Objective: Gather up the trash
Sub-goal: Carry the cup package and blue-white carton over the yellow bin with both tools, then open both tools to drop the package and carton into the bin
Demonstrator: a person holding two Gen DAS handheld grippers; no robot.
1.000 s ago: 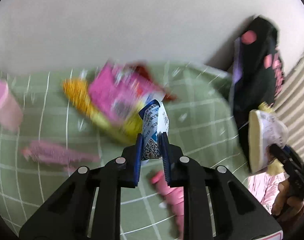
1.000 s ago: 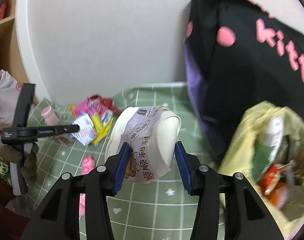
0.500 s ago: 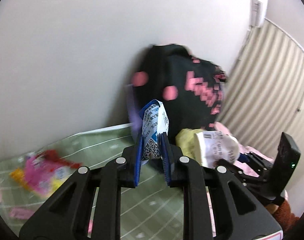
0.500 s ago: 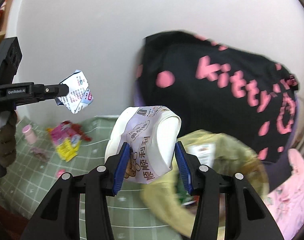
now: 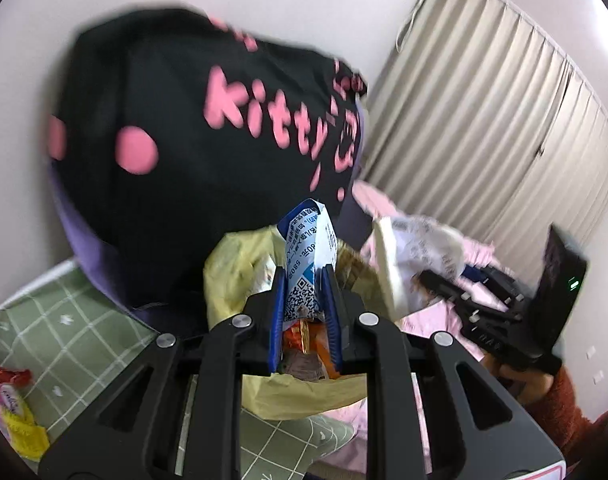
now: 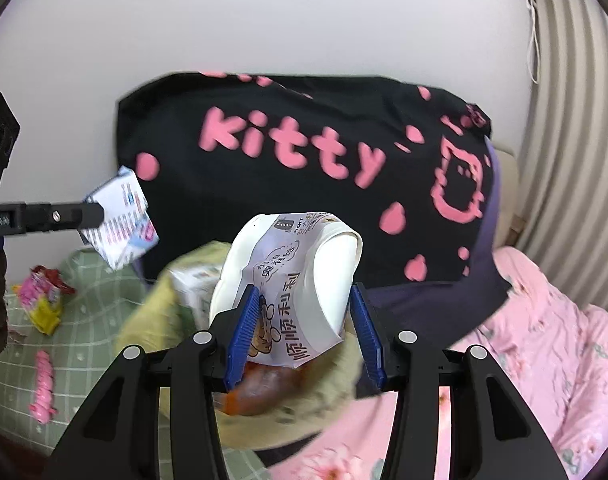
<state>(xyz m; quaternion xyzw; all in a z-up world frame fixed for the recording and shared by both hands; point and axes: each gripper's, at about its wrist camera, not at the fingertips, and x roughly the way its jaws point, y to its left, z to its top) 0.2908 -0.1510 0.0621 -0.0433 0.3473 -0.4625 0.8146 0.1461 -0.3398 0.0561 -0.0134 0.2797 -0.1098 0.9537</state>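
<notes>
My left gripper [image 5: 304,296] is shut on a flattened blue-and-white carton [image 5: 307,252] and holds it right above the open yellow trash bag [image 5: 240,264]. The carton also shows in the right wrist view [image 6: 120,216]. My right gripper [image 6: 304,320] is shut on a crushed white paper bowl [image 6: 300,280] with a purple printed sleeve, held over the same yellow bag [image 6: 152,312]. Orange wrappers [image 5: 304,332] lie inside the bag. The bowl also shows in the left wrist view [image 5: 408,256].
A black cushion with pink "kitty" lettering [image 6: 304,168] leans on the wall behind the bag. A green checked cloth [image 6: 84,320] holds pink and yellow wrappers [image 6: 44,300] and a pink item [image 6: 44,384]. A pink quilt [image 6: 544,340] lies right, curtains [image 5: 484,120] behind.
Both grippers have swung right, away from the wrappers on the green cloth, and now hold the carton and the bowl over the yellow bag. Neither grip has changed.
</notes>
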